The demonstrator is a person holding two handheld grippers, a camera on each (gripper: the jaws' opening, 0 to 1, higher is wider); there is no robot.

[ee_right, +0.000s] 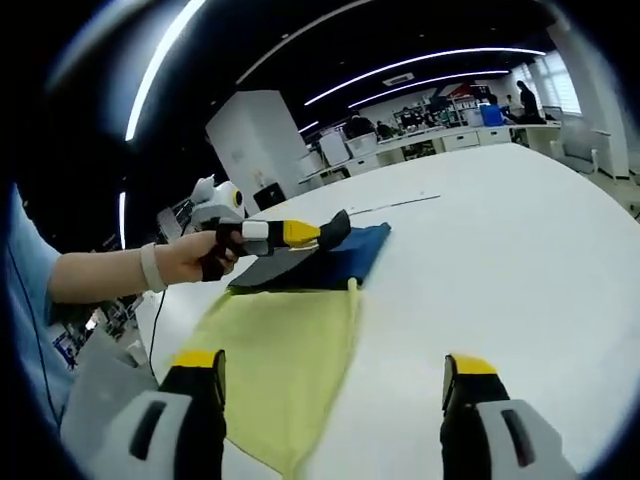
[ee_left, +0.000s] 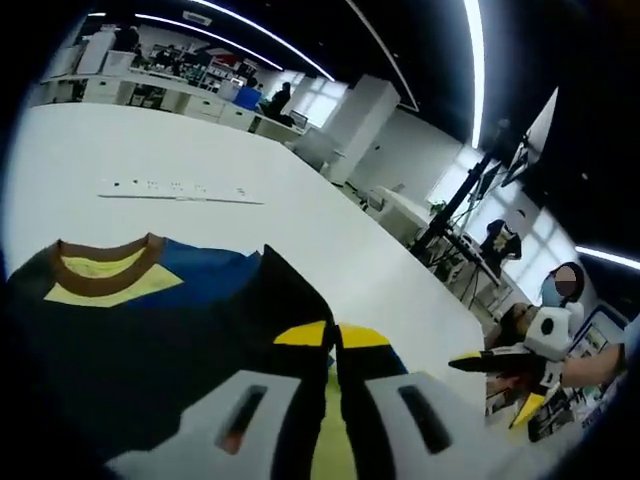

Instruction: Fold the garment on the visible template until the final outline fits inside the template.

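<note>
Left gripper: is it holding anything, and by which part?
Yes. The left gripper is shut on the garment, pinching a dark fold at its edge and lifting it. The right gripper is open, holding nothing.

Garment (ee_left: 150, 330): dark navy body, blue shoulder panel, brown collar band, yellow neck lining. Right gripper view: pale yellow side spread flat, navy and blue piled beyond. Worktop (ee_left: 200, 140) plain white. Left tongs (ee_left: 332, 345): black fingers, yellow tips, grey housings. Right tongs (ee_right: 333, 375) same black, yellow, grey scheme.
</note>
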